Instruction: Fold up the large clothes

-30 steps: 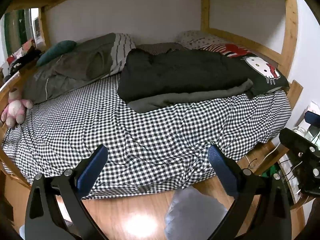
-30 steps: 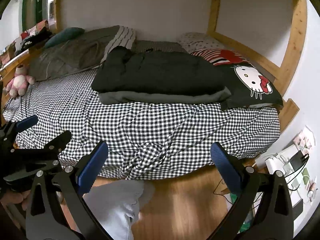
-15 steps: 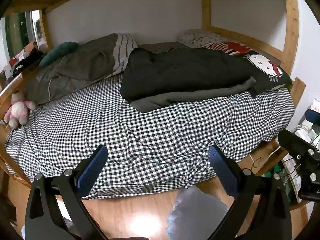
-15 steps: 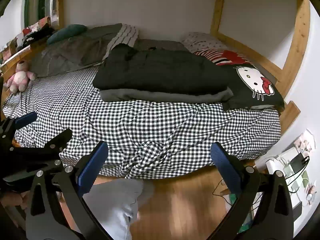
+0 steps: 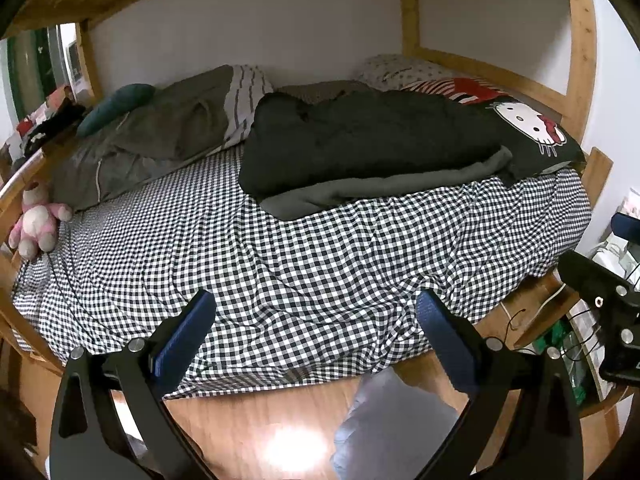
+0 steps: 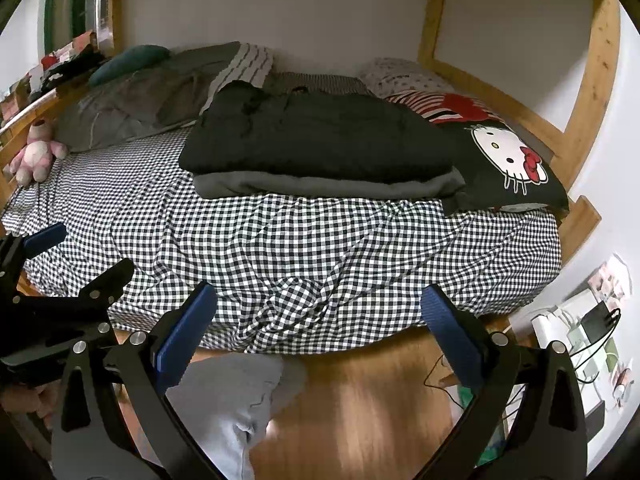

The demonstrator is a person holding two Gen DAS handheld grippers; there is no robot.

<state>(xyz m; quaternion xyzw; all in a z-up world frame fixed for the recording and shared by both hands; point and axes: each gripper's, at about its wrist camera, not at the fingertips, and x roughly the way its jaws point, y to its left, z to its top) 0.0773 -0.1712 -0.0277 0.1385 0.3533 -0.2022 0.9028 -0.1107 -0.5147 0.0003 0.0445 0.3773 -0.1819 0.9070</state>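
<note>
Bed (image 5: 320,264) holds folded coat (image 5: 360,148) beyond both spread claws.

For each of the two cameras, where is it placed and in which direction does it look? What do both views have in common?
Left wrist: sits on the left gripper, facing the checkered bed; its open fingers, the right gripper at the right edge and a grey trouser leg show.
Right wrist: sits on the right gripper, facing the same bed; its open fingers, the left gripper at the left edge and the grey trouser leg show.
Shared: the folded dark garment, cat pillow, pink plush toy.
</note>
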